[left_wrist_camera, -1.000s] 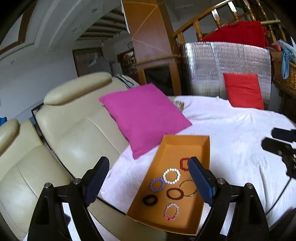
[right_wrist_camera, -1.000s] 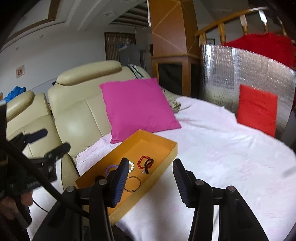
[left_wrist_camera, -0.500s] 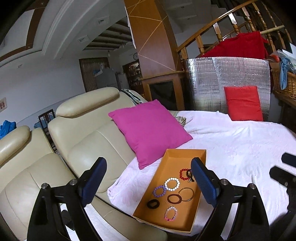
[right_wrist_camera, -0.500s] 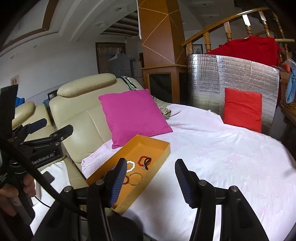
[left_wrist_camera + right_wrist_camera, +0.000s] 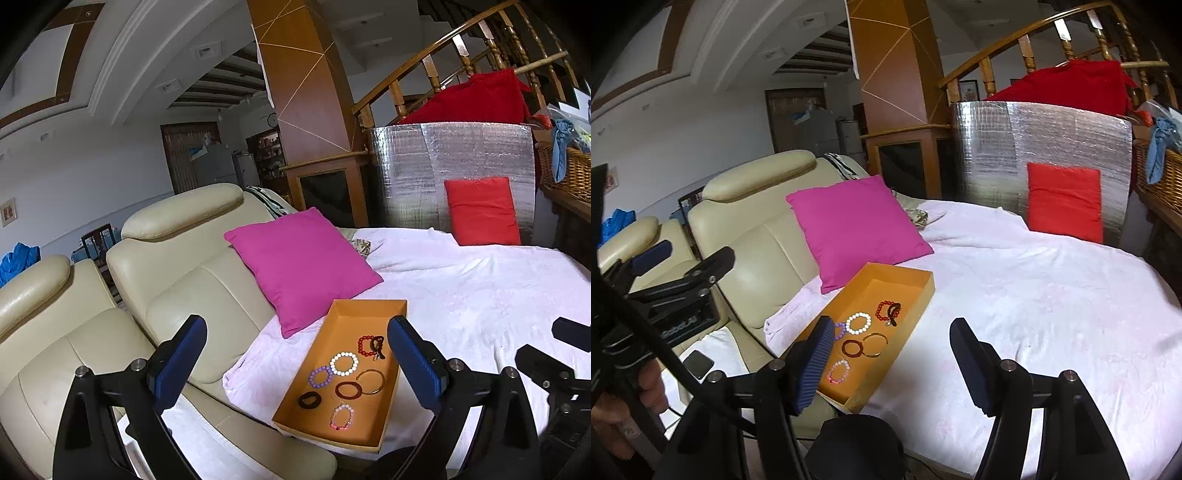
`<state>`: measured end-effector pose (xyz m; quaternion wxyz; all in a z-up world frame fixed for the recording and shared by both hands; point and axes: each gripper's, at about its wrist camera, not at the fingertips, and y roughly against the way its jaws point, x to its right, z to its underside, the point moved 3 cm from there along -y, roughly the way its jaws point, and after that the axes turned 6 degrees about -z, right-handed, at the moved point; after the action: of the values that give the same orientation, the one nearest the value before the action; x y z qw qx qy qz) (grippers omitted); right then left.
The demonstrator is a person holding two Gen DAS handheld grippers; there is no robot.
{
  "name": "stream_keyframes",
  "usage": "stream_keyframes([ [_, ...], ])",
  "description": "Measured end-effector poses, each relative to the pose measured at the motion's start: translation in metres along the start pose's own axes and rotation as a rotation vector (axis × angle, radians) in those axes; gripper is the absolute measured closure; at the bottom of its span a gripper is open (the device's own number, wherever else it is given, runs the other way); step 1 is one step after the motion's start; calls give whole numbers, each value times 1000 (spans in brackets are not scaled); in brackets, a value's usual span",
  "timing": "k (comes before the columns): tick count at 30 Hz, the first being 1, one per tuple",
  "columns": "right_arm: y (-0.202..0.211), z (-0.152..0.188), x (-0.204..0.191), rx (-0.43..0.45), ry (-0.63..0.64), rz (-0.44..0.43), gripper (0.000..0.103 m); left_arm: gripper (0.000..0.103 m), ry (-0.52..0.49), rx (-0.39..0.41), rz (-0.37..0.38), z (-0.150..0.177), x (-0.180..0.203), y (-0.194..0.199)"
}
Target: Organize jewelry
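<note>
An orange tray (image 5: 397, 402) lies on the white sheet (image 5: 480, 295) of a round bed, close to the edge nearest the cream leather sofa (image 5: 177, 280). Inside it, apart from one another, lie a white bead bracelet (image 5: 344, 363), a purple bead bracelet (image 5: 320, 376), a pink bead bracelet (image 5: 341, 416), a dark red ring (image 5: 348, 390), a thin gold bangle (image 5: 370, 380) and a black hair tie (image 5: 308, 400). A red bead bracelet (image 5: 365, 345) sits toward the far end, with a small dark piece touching or overlapping it; what that piece is cannot be made out.

The left hand-held gripper (image 5: 295, 365) hovers above the near side of the tray, jaws spread wide and holding nothing. The right hand-held gripper (image 5: 890, 363) hangs over the tray's right wall and the sheet beside it, jaws also wide apart and holding nothing; its left pad (image 5: 812, 363) hides part of the purple bracelet in the right wrist view.

A magenta cushion (image 5: 301, 264) leans against the sofa, just behind the tray's far end. A red cushion (image 5: 482, 210) rests against a silver foil panel (image 5: 436, 173) at the far side of the bed. A dark phone (image 5: 698, 363) lies on a white cloth on the sofa seat.
</note>
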<state>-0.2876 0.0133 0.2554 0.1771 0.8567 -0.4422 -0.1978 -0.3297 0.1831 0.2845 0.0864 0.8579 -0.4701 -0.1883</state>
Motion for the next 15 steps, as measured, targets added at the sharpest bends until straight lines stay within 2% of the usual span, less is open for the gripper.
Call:
stream_keyframes([
  [4,-2,1,-4,-2,10,26,33,5,7,-3,1,1,-1,-1],
  [15,-9,2,-16,-15,33,14,32,5,24,-13,-11,3,-7,-4],
])
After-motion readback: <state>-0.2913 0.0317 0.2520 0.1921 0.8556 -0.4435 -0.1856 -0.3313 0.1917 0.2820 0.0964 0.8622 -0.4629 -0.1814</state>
